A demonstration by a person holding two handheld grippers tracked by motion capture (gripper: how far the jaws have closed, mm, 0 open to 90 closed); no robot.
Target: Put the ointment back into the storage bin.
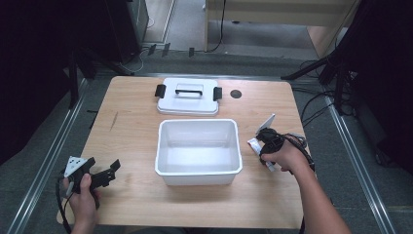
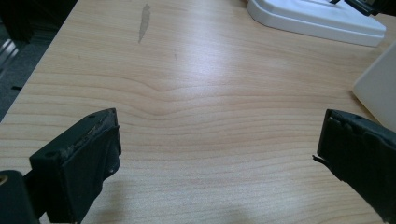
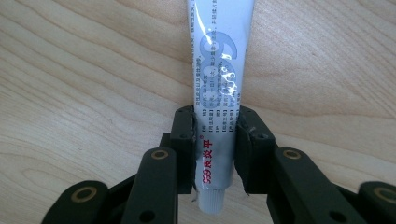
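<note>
right gripper view, frame centre: right gripper (image 3: 215, 140) pinches a tube (image 3: 217, 70) on the table (image 3: 70, 70); lifting toward the bin (image 1: 198, 168) seems next. left gripper (image 2: 219, 154) spread, idle.

My table (image 1: 131, 141) is light wood with a grey smear toward its left edge. An open white bin (image 1: 198, 151) sits at its middle, and the bin's white lid (image 1: 188, 96) with black latches lies flat behind it, near the far edge. A dark round spot (image 1: 236, 94) marks the wood right of the lid.
</note>
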